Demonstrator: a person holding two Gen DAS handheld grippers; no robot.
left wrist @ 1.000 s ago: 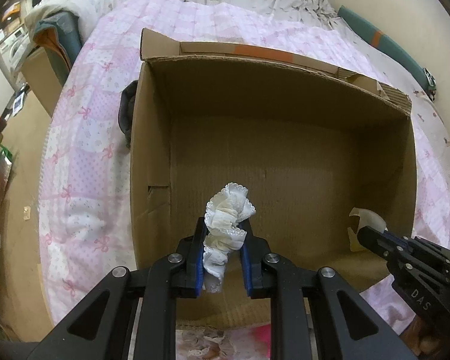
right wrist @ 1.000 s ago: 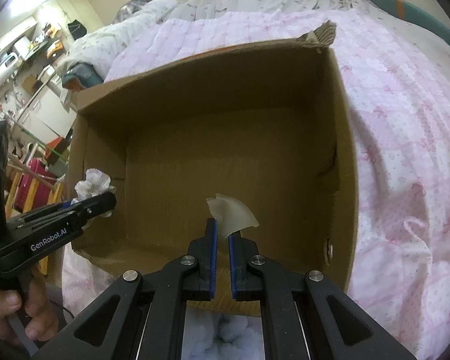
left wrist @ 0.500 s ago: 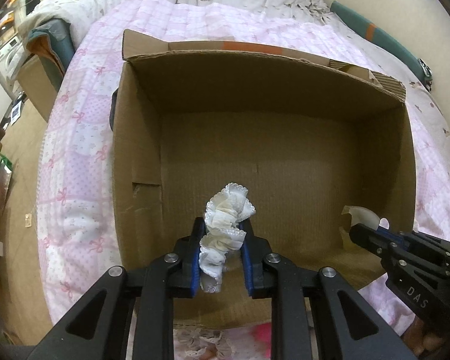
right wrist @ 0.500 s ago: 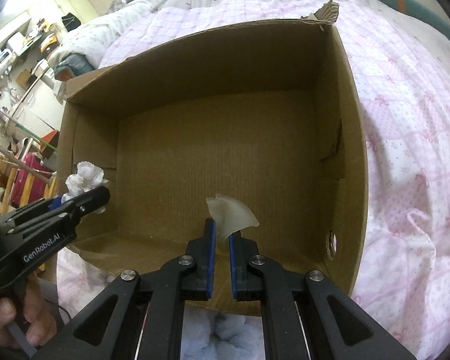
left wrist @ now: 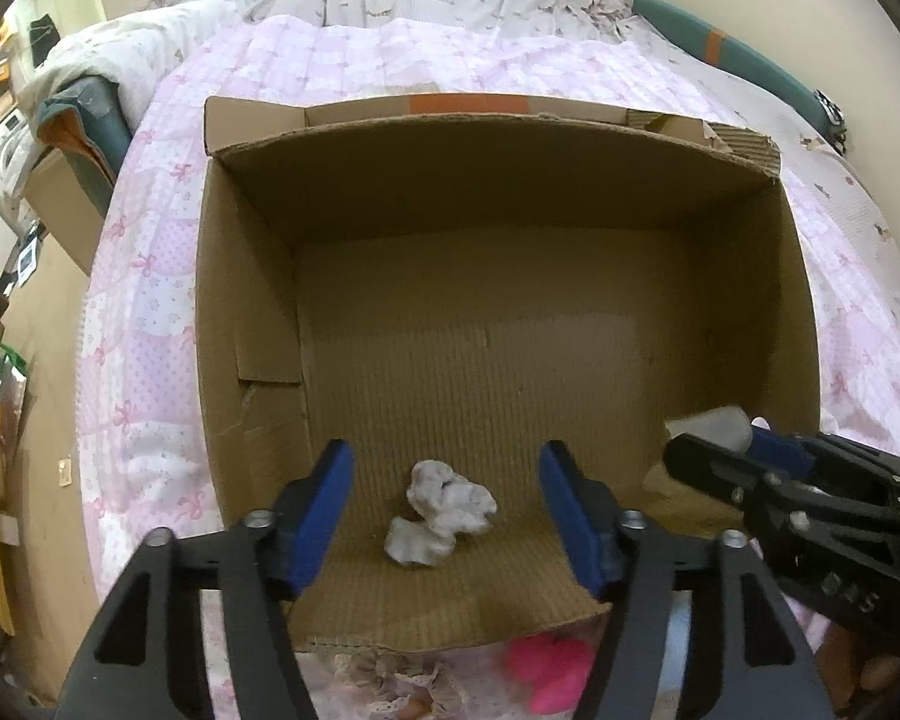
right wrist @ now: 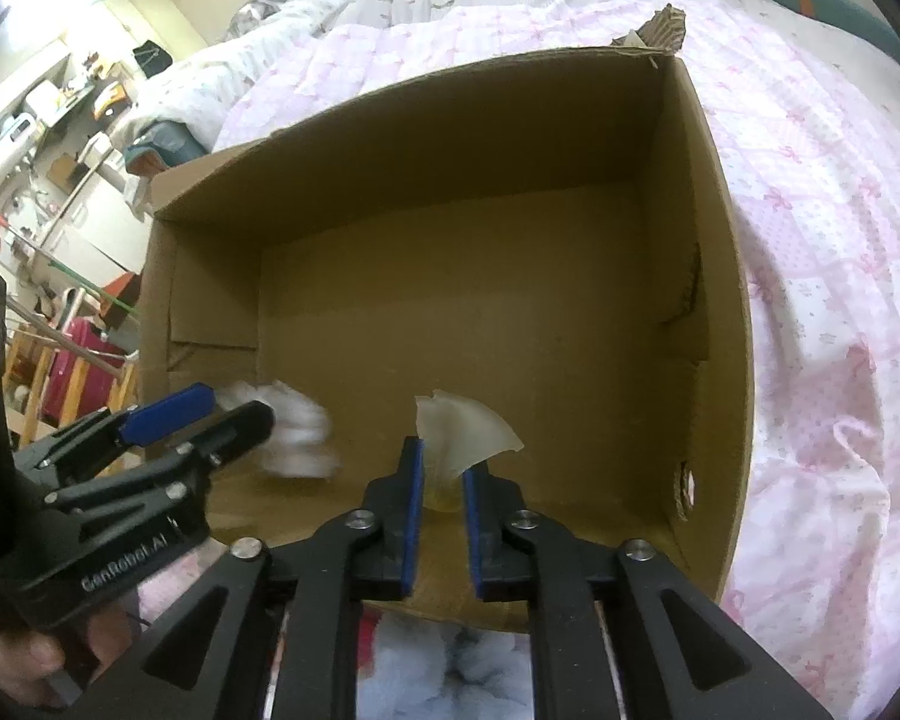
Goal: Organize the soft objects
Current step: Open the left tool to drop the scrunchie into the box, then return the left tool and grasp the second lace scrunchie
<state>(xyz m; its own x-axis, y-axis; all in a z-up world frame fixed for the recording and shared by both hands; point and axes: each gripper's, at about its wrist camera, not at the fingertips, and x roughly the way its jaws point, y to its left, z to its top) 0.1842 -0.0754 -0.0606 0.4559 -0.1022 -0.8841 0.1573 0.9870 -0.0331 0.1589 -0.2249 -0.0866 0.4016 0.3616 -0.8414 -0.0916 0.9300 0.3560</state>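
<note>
Box: cardboard box [left wrist: 258,312] sits open-topped on the pink quilt [left wrist: 150,276], and both of my cameras look down into it.
Left claw: I see my left gripper [left wrist: 444,495] spread wide with nothing between its 2 blue pads [left wrist: 321,507]; it hangs over the near edge of the box.
Lace bundle: the white ruffled fabric [left wrist: 441,513] is inside the box at its near side, clear of both pads; in my right view it is a blurred white shape [right wrist: 297,438] just past the left claw's tips.
Right claw: my right gripper [right wrist: 444,480] is narrowed onto a pale translucent cloth [right wrist: 462,432], whose free part fans out above the pads.
Cloth position: held above the box floor, toward the right wall.
Below the box edge: a bright pink item [left wrist: 549,669] and some lace trim, too cut off for me to identify.
</note>
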